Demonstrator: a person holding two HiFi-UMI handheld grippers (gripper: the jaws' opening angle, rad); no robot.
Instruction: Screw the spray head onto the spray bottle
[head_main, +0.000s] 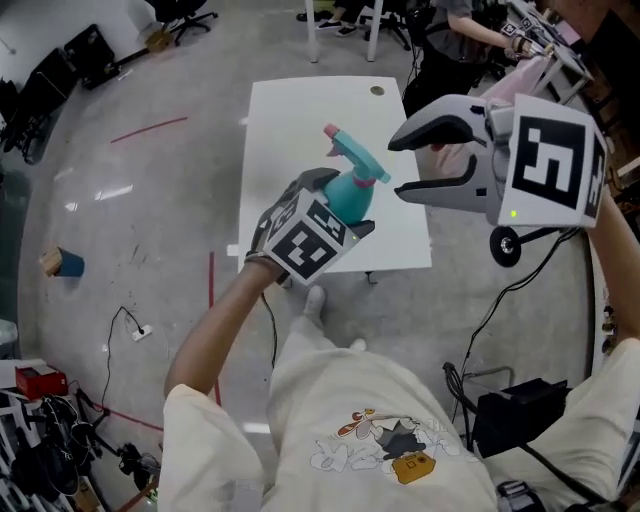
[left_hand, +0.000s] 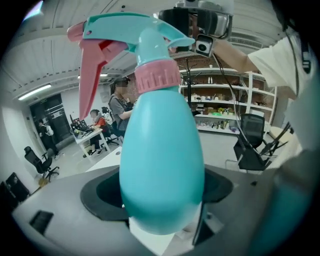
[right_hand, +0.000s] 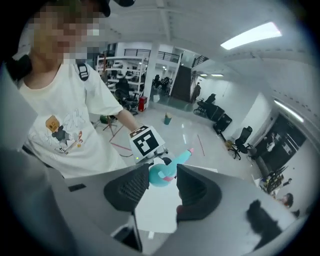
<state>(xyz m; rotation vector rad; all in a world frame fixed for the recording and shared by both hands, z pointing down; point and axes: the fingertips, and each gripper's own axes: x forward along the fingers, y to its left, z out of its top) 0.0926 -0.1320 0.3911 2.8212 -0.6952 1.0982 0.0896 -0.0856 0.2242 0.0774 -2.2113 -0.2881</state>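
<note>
A teal spray bottle (head_main: 350, 198) with a pink collar (left_hand: 157, 77) and a teal-and-pink spray head (head_main: 352, 152) seated on its neck is held in the air above the white table (head_main: 300, 120). My left gripper (head_main: 345, 212) is shut on the bottle's round body (left_hand: 162, 165). The bottle leans with the nozzle pointing away and to the left. My right gripper (head_main: 398, 167) hovers just right of the spray head, open, with nothing between its fingers. In the right gripper view the bottle (right_hand: 160, 175) shows beyond the gap of the right gripper (right_hand: 163, 185).
The table carries only a small round thing (head_main: 376, 90) at its far edge. Cables and a blue cup (head_main: 68, 264) lie on the grey floor at the left. People sit at desks beyond the table (head_main: 470, 30). Shelving (left_hand: 225, 105) stands behind me.
</note>
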